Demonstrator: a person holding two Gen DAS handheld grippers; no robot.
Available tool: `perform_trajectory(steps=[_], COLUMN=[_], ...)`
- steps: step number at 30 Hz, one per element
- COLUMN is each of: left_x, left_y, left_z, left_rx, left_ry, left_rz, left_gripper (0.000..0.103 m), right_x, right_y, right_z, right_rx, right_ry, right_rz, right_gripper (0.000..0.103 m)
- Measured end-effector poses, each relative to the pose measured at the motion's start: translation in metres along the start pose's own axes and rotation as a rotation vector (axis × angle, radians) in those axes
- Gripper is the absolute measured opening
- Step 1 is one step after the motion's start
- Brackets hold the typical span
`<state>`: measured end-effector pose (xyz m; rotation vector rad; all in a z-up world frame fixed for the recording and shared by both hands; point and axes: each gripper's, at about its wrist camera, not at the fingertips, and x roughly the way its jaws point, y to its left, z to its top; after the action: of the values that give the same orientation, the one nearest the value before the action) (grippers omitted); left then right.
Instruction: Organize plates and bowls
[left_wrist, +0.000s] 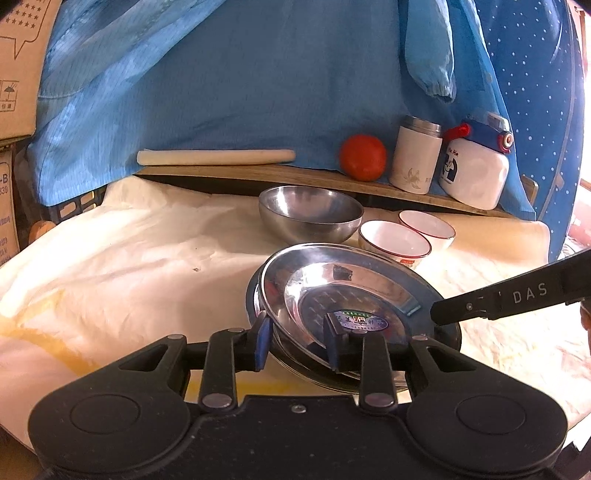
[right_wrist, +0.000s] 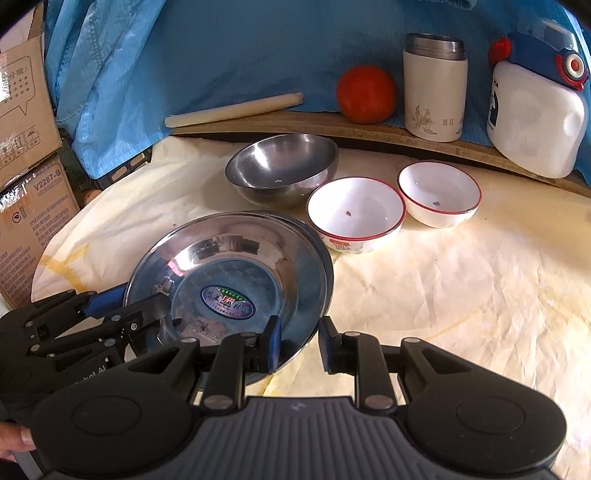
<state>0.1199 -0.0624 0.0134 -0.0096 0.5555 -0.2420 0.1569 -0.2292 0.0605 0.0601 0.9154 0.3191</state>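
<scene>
A shiny steel plate (left_wrist: 369, 280) (right_wrist: 229, 258) with a sticker in its middle lies tilted on another steel plate (right_wrist: 314, 236) on the cream-covered table. My left gripper (left_wrist: 297, 341) (right_wrist: 144, 301) straddles its near-left rim, open, one blue pad below the rim and one finger above. My right gripper (right_wrist: 300, 343) is shut on the plate's right rim. One of its fingers (left_wrist: 480, 301) reaches in from the right. Behind the plates stand a steel bowl (left_wrist: 310, 214) (right_wrist: 280, 170) and two white red-rimmed bowls (left_wrist: 393, 240) (left_wrist: 426, 223) (right_wrist: 354, 214) (right_wrist: 439, 192).
A wooden shelf board (right_wrist: 295, 122) at the back carries a rolling pin (right_wrist: 232, 109), a tomato (right_wrist: 365, 94), a white canister (right_wrist: 434, 92) and a white-and-blue bottle (right_wrist: 535, 122). Blue cloth hangs behind. Cardboard boxes (right_wrist: 26, 110) stand at the left. A hand (right_wrist: 14, 439) shows at the lower left.
</scene>
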Motion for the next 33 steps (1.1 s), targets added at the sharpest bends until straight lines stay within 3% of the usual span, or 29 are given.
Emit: perform_trajectory(steps=[8, 16, 22, 25, 29, 33], left_x=[0.003, 0.004, 0.003, 0.001, 0.000, 0.004], left_y=[-0.010, -0.008, -0.004, -0.001, 0.008, 0.021], left_z=[0.000, 0.002, 0.004, 0.007, 0.012, 0.019], left_rx=[0.042, 0.029, 0.016, 0.003, -0.022, -0.069], left_ry=[0.002, 0.004, 0.001, -0.017, -0.031, -0.029], left_rz=[0.015, 0.006, -0.003, -0.007, 0.007, 0.009], left_gripper=[0.042, 0.059, 0.064, 0.074, 0.078, 0.091], right_x=[-0.003, -0.002, -0.001, -0.002, -0.001, -0.003], right_y=[0.001, 0.001, -0.002, -0.004, -0.010, -0.013], right_z=[0.000, 0.000, 0.002, 0.002, 0.003, 0.005], right_rx=[-0.005, 0.000, 0.008, 0.019, 0.037, 0.045], right_ry=[-0.008, -0.007, -0.010, -0.018, -0.026, -0.053], right_rz=[-0.002, 0.006, 0.010, 0.015, 0.025, 0.023], right_gripper=[0.025, 0.028, 0.033, 0.042, 0.063, 0.085])
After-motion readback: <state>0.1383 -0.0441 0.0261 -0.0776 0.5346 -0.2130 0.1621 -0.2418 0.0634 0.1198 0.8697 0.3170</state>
